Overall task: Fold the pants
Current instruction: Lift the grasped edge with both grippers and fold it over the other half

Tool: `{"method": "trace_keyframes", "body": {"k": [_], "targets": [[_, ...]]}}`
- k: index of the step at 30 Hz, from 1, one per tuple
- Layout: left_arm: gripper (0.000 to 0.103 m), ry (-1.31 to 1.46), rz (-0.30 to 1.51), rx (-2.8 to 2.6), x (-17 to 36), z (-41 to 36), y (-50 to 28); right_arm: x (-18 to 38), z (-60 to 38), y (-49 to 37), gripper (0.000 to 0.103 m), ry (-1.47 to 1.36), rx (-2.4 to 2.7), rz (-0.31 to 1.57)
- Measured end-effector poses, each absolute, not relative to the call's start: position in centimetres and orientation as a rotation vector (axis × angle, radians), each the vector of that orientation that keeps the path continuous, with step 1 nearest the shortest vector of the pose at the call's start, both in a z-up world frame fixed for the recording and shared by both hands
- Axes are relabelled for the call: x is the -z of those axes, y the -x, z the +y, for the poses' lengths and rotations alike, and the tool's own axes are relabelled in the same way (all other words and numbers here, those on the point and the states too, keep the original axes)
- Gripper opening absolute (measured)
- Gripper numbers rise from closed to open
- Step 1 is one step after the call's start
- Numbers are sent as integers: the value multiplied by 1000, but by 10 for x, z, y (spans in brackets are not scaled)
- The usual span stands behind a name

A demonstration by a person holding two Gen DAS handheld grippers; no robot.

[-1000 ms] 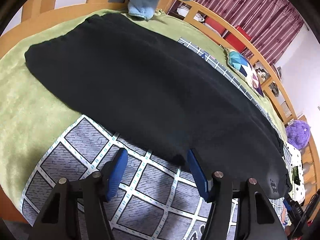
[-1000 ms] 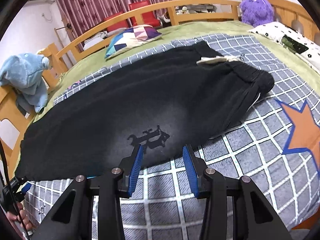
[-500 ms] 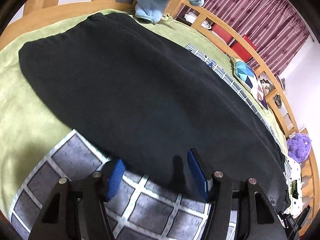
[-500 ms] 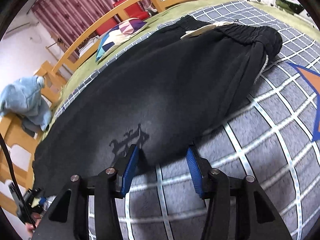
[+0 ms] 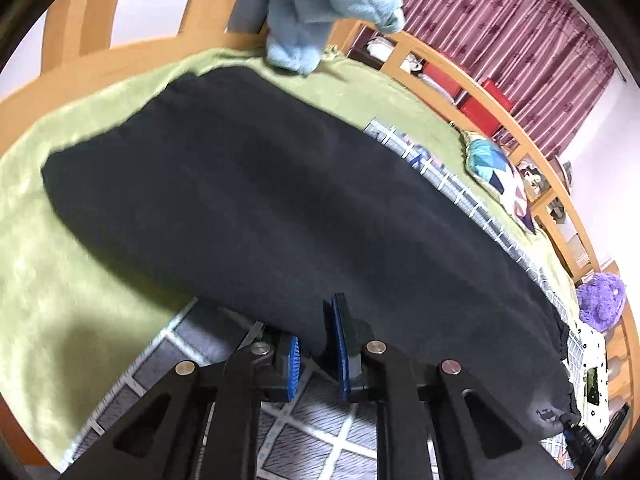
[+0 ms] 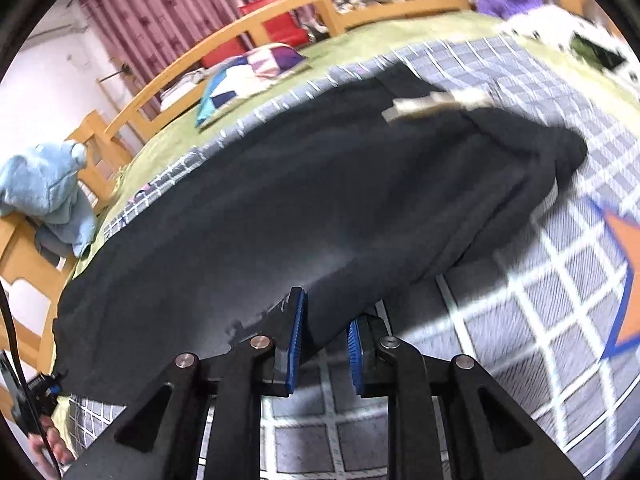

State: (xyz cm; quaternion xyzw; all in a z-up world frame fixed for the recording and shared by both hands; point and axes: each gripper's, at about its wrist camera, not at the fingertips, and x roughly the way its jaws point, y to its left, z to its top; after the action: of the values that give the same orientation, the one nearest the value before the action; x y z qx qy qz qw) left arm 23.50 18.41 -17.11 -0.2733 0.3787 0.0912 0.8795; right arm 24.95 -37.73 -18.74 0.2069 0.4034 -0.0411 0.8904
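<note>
Black pants (image 5: 304, 208) lie spread lengthwise on a bed with a green blanket and a grey checked cover. My left gripper (image 5: 316, 344) is closed on the pants' near edge toward the leg end, blue pads pinching the cloth. My right gripper (image 6: 323, 340) is closed on the near edge of the pants (image 6: 320, 200) closer to the waistband (image 6: 532, 152), with cloth between its pads. A pale label (image 6: 432, 104) shows at the waist.
A wooden bed rail (image 6: 280, 12) runs along the far side. A light blue plush (image 5: 332, 4) hangs on the headboard. A patterned pillow (image 6: 248, 76) and a purple plush (image 5: 600, 296) lie on the bed. An orange star (image 6: 628, 280) marks the cover.
Both grippers moved forward onto the near edge of the pants and closed on it. The edge is now lifted slightly off the cover.
</note>
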Motion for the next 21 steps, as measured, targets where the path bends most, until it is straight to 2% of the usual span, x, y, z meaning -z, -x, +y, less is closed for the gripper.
{"method": "trace_keyframes", "body": {"k": [11,21], "targets": [[13,420,703,-156,89,174,-300,121,-378,-300,18,-389,49,742],[13,370,638,-168,70,169,-380,97,-373,-384,16,-338,41,692]]}}
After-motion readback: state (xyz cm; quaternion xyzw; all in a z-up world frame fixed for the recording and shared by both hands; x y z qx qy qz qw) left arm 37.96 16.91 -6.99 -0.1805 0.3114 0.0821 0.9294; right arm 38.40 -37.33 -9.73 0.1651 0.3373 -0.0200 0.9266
